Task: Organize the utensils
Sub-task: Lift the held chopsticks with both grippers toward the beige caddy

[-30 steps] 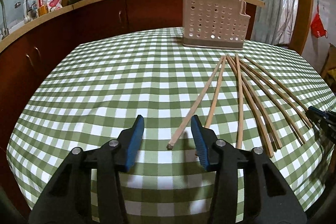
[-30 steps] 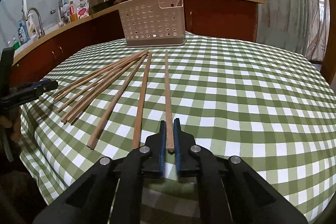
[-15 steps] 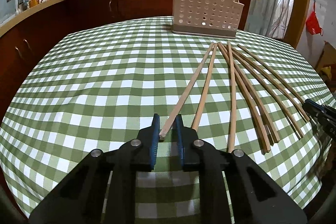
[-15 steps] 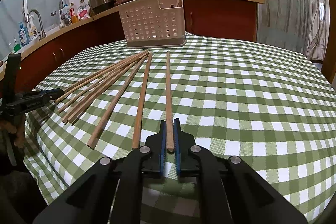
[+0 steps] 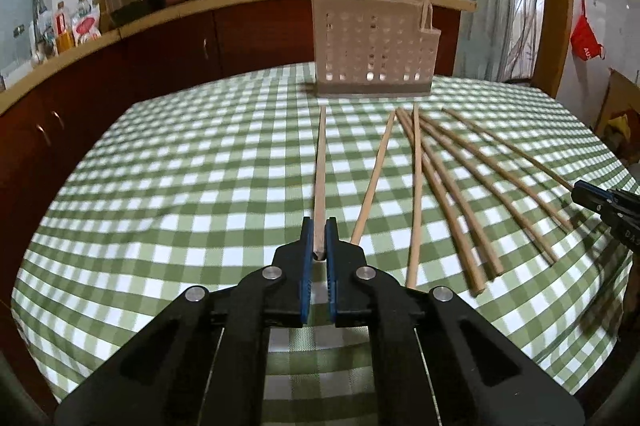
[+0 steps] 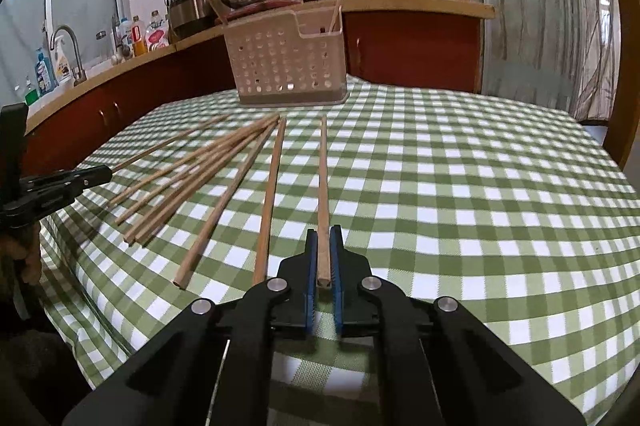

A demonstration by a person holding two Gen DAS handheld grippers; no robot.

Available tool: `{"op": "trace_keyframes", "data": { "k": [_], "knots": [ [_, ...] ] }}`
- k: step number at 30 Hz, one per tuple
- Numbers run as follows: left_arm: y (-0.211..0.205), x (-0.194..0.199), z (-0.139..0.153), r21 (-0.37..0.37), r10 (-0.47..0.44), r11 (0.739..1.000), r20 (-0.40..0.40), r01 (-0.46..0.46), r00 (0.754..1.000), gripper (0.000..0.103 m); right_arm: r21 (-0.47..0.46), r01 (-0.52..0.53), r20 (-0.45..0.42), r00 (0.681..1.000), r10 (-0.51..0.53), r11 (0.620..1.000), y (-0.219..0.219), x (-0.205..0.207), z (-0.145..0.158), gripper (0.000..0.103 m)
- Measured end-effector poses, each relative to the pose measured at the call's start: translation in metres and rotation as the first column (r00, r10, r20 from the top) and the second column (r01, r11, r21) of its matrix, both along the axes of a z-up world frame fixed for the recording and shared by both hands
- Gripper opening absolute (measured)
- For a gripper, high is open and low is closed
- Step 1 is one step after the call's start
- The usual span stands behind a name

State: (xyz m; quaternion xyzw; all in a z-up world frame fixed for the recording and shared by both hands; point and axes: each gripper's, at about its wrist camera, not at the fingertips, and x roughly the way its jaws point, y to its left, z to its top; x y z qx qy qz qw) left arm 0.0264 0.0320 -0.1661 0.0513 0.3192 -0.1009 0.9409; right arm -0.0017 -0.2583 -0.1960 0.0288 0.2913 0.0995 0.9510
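My left gripper [image 5: 319, 226] is shut on the near end of a wooden chopstick [image 5: 320, 170] that points straight at the beige perforated utensil basket [image 5: 374, 56]. My right gripper [image 6: 324, 236] is shut on the near end of another chopstick [image 6: 323, 182], which also points toward the basket [image 6: 286, 62]. Several more chopsticks [image 5: 448, 178] lie fanned on the green checked tablecloth, right of the left gripper, and show left of the right gripper [image 6: 200, 182]. Two chopsticks stand in the basket.
The round table's cloth [image 5: 180, 186] drops off at the near edge. A wooden counter [image 5: 160, 22] behind the table carries pots, a kettle and bottles. The right gripper shows at the right edge of the left wrist view [image 5: 608, 204].
My left gripper moved onto the leftmost chopstick, closed on it, and swung it out of the fan so it points straight at the basket. My right gripper stayed shut on its chopstick.
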Motion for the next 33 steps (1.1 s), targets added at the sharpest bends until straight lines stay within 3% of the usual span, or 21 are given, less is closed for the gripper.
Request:
{"op": "trace_keyframes", "data": {
  "k": [11,21,33],
  "knots": [
    [0.003,-0.022,0.044,-0.034,0.021,0.999,0.130,-0.017,0.991,0.007,0.011,0.035,0.103,0.994,-0.036,0.999,-0.008,-0.013,0.040,0.007],
    [0.012,-0.044,0.090,-0.075,0.048,0.997,0.243,-0.031,0.969,0.007,0.015,0.036,0.185,0.982,-0.039,0.999,-0.004,-0.029,0.088,0.007],
    [0.028,-0.044,0.131,-0.141,0.083,0.989,0.280,-0.045,0.956,0.007,0.026,0.023,0.217,0.976,-0.028,0.999,-0.002,-0.027,0.133,0.007]
  ]
}}
